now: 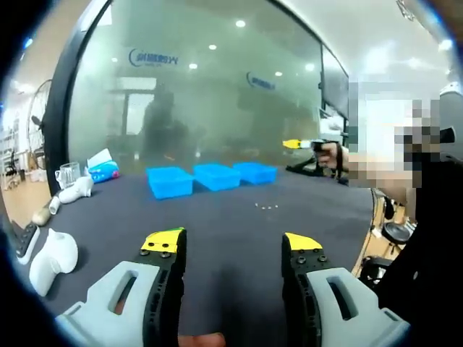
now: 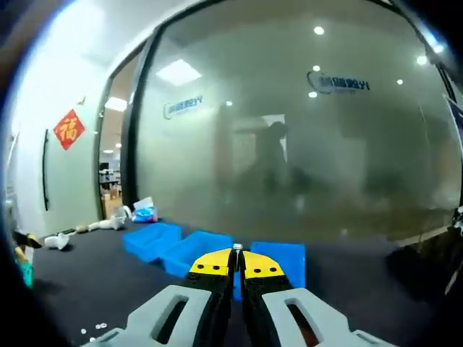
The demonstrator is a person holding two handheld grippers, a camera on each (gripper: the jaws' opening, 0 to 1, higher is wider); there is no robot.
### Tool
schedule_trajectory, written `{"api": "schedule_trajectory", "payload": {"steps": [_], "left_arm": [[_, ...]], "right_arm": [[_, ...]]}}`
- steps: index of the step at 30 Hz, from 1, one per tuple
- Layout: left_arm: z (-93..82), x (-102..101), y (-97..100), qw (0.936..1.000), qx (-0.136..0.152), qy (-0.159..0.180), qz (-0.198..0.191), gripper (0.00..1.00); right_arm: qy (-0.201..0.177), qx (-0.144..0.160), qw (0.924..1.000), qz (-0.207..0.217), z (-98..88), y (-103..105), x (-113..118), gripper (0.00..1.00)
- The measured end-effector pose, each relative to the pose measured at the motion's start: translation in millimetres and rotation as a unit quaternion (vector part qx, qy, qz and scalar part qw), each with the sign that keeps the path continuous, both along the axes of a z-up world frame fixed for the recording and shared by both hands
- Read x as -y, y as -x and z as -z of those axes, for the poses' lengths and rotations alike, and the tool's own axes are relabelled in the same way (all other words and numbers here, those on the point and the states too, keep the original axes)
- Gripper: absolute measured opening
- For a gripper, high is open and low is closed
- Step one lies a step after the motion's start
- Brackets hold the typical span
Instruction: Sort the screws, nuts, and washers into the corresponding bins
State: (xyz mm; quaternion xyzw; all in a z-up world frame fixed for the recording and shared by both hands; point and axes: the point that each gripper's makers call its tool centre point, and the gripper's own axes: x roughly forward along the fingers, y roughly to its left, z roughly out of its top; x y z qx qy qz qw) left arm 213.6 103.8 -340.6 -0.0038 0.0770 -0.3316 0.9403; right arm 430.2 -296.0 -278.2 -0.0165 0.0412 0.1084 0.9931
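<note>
Across the dark tabletop (image 1: 231,217) we see three blue bins (image 1: 212,178) set in a row near the far edge, side by side and nearly touching, in front of a frosted glass wall (image 1: 202,94). From the right gripper view the same bins (image 2: 210,249) lie just beyond our jaw tips. Along the table's left edge lie some white objects and a tissue box (image 1: 103,169), none of them ours to sort.

Our left gripper (image 1: 230,246) hangs over the table with its jaws spread wide and nothing between them. Our right gripper (image 2: 237,266) has its jaws pressed together, with a small metal piece (image 2: 236,248) at the tips; we judge it a screw, though it is too small to be sure.

Smallest of all, loose fasteners (image 1: 267,207) lie scattered on the bare top, well short of the bins. We expect them to be hard, light and slippery; each wants a pinch squarely across its body at the very tips.
</note>
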Motion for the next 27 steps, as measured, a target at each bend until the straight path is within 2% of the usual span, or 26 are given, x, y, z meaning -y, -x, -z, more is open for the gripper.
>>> {"api": "schedule_trajectory", "payload": {"steps": [10,13,17,20,22,27], "left_arm": [[2.0,2.8,-0.3,1.0000,-0.004,0.002,0.003,0.51],[1.2,1.9,-0.1,1.0000,-0.003,0.003,0.002,0.51],[1.5,1.1,0.1,1.0000,-0.003,0.001,0.000,0.51],[1.6,0.5,0.0,1.0000,-0.004,0.001,-0.001,0.51],[2.0,0.7,-0.6,1.0000,-0.005,0.001,-0.001,0.51],[1.7,2.7,-1.4,1.0000,-0.005,0.002,0.002,0.51]], "right_arm": [[0.026,-0.038,0.9985,0.027,16.6,-59.2,11.0,0.01],[0.032,-0.049,0.9976,0.037,22.2,-70.3,13.3,0.01],[0.038,-0.061,0.9963,0.047,28.6,-80.9,14.1,0.01],[0.056,-0.071,0.9949,0.044,34.0,-84.6,11.2,0.01],[0.064,-0.073,0.9943,0.044,33.8,-95.5,12.4,0.01],[0.073,-0.072,0.9936,0.046,36.7,-93.3,10.1,0.02]]}}
